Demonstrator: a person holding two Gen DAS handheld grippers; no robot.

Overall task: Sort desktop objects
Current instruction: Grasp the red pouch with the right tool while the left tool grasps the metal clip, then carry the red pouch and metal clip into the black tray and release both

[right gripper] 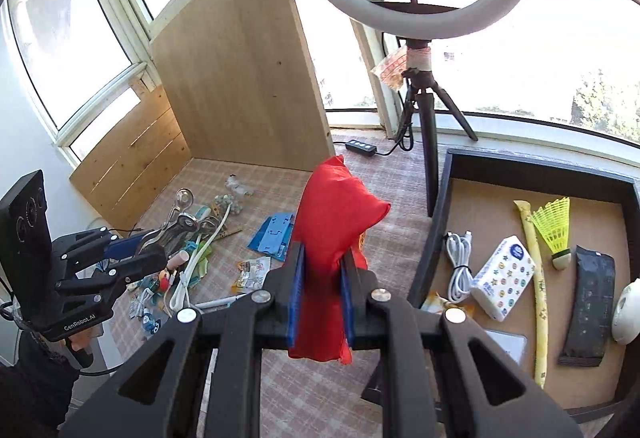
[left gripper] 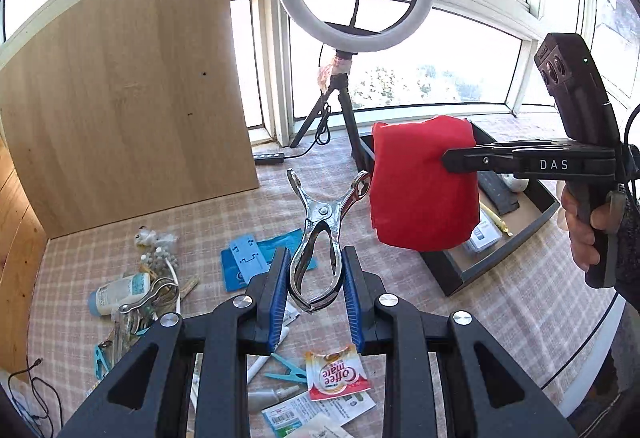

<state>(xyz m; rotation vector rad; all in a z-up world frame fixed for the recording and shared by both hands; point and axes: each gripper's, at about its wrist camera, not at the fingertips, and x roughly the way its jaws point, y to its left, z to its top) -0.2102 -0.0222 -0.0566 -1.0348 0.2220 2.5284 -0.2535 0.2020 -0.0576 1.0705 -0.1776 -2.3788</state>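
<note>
My left gripper [left gripper: 316,270] holds a metal clip [left gripper: 320,234] between its blue pads, jaws narrow, lifted above the cluttered desk [left gripper: 400,302]. My right gripper [right gripper: 320,274] clamps a red cloth [right gripper: 332,222], jaws narrow, raised just left of the dark tray [right gripper: 436,206]. The tray holds a cable [right gripper: 460,266], tissue pack [right gripper: 504,282] and shuttlecock [right gripper: 554,226].

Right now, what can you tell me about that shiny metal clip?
The metal clip is a big, silvery, mirror-shiny spring clamp with two looped handles, a rivet in the middle and two flared tips. The left gripper squeezes its handle loops between blue pads, holding it up off the checked tablecloth, tips pointing up and away. Only the pads touch it.
</note>
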